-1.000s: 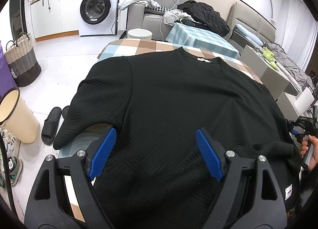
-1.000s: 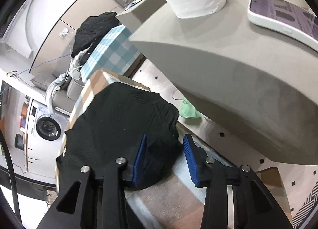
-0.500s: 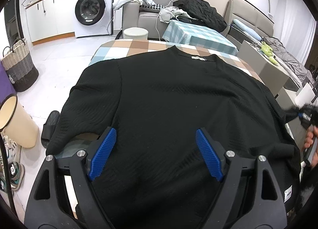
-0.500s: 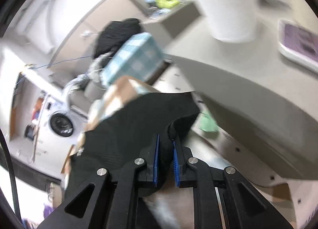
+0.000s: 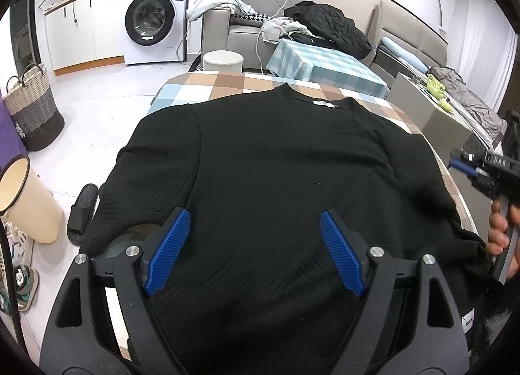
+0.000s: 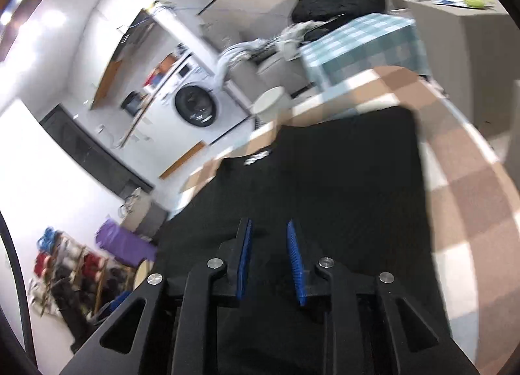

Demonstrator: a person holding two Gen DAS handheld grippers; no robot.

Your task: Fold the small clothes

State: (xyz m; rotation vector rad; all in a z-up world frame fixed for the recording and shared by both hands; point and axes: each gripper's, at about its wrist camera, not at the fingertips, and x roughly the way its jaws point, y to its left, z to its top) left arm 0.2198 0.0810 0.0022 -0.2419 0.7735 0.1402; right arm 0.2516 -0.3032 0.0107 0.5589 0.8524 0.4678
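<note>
Beyond the work surface lies a lived-in room: a white washing machine [image 5: 152,26] at 11 o'clock in the left wrist view, a grey sofa [image 5: 247,40] heaped with laundry at 12, and a woven basket [image 5: 32,108] on the floor at 9. Nearer, a table in a brown, blue and white checked cloth [image 5: 208,84] fills the middle. Spread flat on it, collar toward 12 o'clock, is the black knit top [image 5: 276,180], covering most of the cloth, with its left sleeve draping off the table edge at 8 o'clock. A cream bin [image 5: 29,202] and a black slipper [image 5: 81,212] sit on the floor at 8 to 9 o'clock. The left gripper [image 5: 255,245] hangs over the top's lower body, blue pads wide apart, nothing between them. The right gripper [image 6: 269,258] is over the garment's right side, its view blurred; its pads stand a narrow gap apart, gripping nothing. In the left view it appears at 3 o'clock, off the table edge.
</note>
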